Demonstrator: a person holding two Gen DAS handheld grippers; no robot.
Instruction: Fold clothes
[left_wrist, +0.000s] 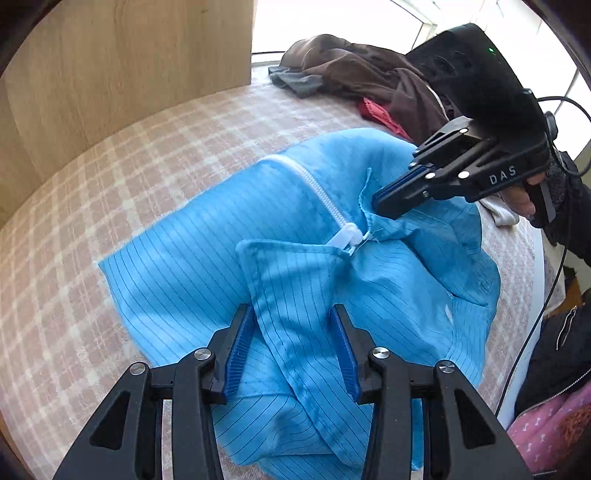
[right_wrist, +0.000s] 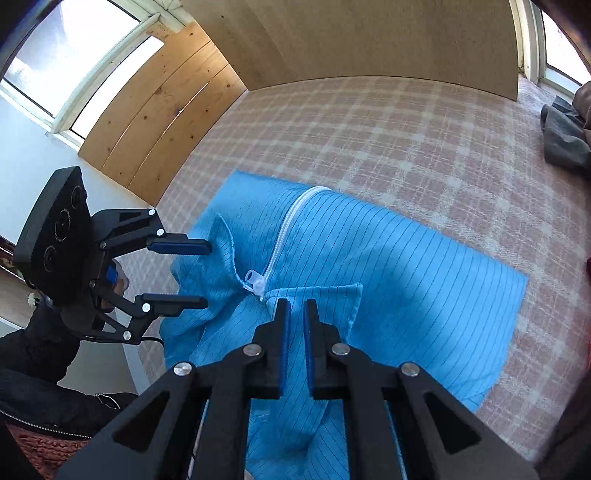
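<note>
A light blue pinstriped jacket (left_wrist: 303, 266) with a white zipper (left_wrist: 317, 192) lies on the plaid bed cover; it also shows in the right wrist view (right_wrist: 388, 266). My left gripper (left_wrist: 293, 317) is open, its jaws on either side of the left collar flap (left_wrist: 288, 273). It appears in the right wrist view (right_wrist: 208, 275) by the collar. My right gripper (right_wrist: 296, 308) is nearly closed, with a narrow gap, just above the fabric near the zipper pull (right_wrist: 255, 280). In the left wrist view the right gripper (left_wrist: 376, 201) touches the right collar edge.
A pile of brown, red and grey clothes (left_wrist: 354, 77) lies at the far side of the bed. A wooden headboard (left_wrist: 110, 66) stands beyond the plaid cover (right_wrist: 406, 140). The bed edge and the person's dark sleeve (right_wrist: 44, 354) are beside the jacket.
</note>
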